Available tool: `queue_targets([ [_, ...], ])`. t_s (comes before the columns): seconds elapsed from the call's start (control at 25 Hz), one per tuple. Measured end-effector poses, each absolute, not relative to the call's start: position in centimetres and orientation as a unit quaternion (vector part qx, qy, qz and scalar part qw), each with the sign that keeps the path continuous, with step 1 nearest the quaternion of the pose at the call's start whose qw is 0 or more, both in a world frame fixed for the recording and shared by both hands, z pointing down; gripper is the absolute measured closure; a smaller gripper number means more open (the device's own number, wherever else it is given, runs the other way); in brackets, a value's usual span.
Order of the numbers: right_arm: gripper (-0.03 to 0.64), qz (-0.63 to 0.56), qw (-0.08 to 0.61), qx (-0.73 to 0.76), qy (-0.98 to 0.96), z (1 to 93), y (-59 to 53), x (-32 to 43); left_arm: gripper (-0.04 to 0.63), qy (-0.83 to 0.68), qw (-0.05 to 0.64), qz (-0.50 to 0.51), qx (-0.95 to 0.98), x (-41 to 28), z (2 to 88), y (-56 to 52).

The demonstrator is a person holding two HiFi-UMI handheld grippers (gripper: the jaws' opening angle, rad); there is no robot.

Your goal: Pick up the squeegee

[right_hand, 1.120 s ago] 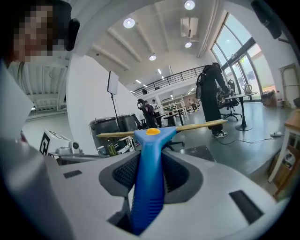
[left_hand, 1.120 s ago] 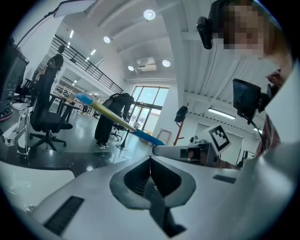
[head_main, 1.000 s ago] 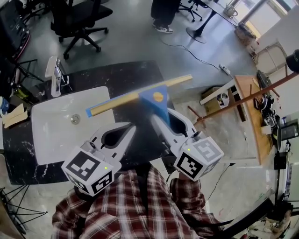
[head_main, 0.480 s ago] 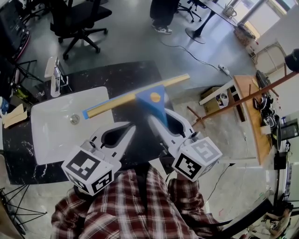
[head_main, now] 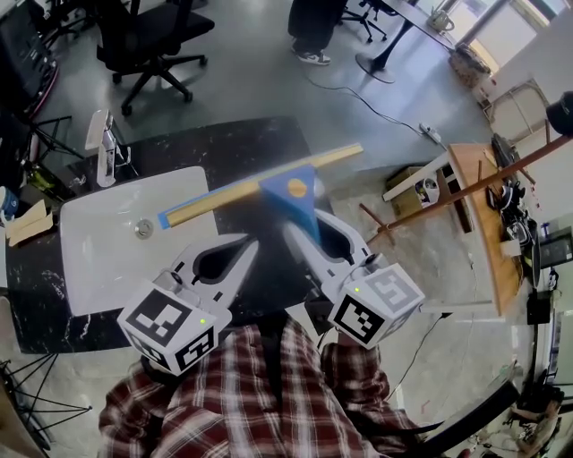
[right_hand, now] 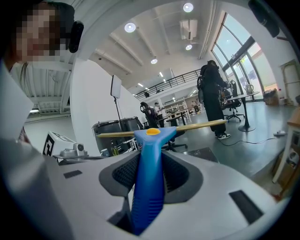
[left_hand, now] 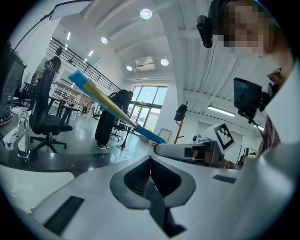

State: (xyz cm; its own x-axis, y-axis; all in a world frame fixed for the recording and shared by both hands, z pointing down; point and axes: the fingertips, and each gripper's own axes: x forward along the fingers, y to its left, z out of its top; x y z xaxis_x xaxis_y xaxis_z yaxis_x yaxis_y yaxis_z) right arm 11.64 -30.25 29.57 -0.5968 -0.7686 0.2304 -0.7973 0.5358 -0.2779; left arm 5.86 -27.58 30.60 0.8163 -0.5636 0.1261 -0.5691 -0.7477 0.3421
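My right gripper point(head_main: 304, 222) is shut on the blue handle of the squeegee point(head_main: 300, 199) and holds it up above the black counter. The squeegee's long yellow blade bar with a blue end point(head_main: 260, 185) runs crosswise over the basin's right edge. In the right gripper view the ribbed handle point(right_hand: 149, 178) stands between the pads point(right_hand: 174, 172), with the bar point(right_hand: 197, 125) across the top. My left gripper point(head_main: 253, 240) hovers beside it on the left, its jaws together with nothing in them. The left gripper view shows the bar point(left_hand: 105, 101) up and ahead of the closed tips point(left_hand: 150, 158).
A white sink basin point(head_main: 107, 255) with a chrome faucet point(head_main: 106, 143) is set in the black marble counter point(head_main: 242, 143). Office chairs point(head_main: 148, 36) and a standing person point(head_main: 313, 22) are beyond it. A wooden table point(head_main: 479, 215) and a slanted pole point(head_main: 466, 190) stand at the right.
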Motion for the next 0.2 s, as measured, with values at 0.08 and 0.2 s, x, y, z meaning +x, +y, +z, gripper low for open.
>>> queue_targets([
  [0.08, 0.477, 0.179, 0.041, 0.447, -0.876, 29.6, -30.22, 11.67, 0.584, -0.303, 0.186, 0.008, 0.935, 5.92, 30.62, -27.53],
  [0.2, 0.477, 0.18, 0.041, 0.446, -0.876, 29.57, -30.13, 11.8, 0.584, -0.302, 0.186, 0.008, 0.935, 6.1, 30.63, -27.45],
])
